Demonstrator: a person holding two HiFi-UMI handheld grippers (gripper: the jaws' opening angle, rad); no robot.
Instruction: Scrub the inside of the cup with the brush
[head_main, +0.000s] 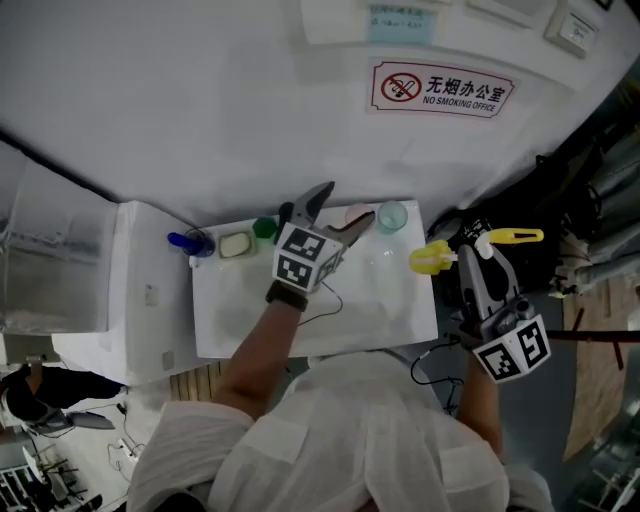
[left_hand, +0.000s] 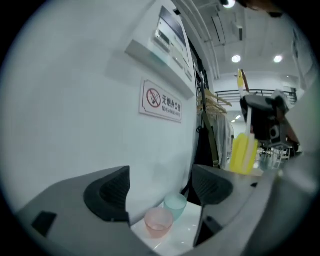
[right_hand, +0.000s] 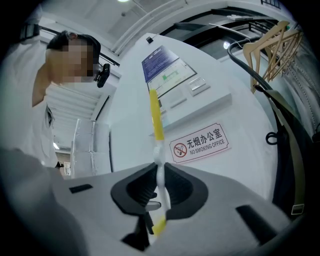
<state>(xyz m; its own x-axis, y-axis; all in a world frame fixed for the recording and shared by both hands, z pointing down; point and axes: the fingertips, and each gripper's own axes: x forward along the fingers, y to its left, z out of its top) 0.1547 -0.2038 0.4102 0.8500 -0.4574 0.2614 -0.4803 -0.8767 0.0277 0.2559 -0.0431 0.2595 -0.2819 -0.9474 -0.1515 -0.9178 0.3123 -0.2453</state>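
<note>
We record:
- Left gripper (head_main: 345, 207): jaws apart and holding nothing, over the far edge of the white table (head_main: 230, 320).
- Translucent pink plastic cup (left_hand: 159, 221) and translucent teal plastic cup (left_hand: 175, 204): upright on the table beyond those jaws, just beside each other.
- Right gripper (right_hand: 160, 189): jaws clamped on the thin handle of the yellow sponge brush (head_main: 432, 258), at the table's right edge.

On my white rectangular tabletop (head_main: 385, 300), a pink translucent plastic cup (head_main: 357, 213) and a teal translucent plastic cup (head_main: 392, 216) stand side by side at the back right corner by the wall, pink on the left. Further left along the back edge come a small green pot (head_main: 264, 228), a pale rectangular dish (head_main: 236, 245) and, at the far end, a blue object (head_main: 190, 242). My left gripper (head_main: 345, 204) hangs over the table just before the cups. My right gripper (head_main: 478, 250) is off the table's right edge, with the yellow-and-white plastic brush (head_main: 432, 258) between its jaws.
</note>
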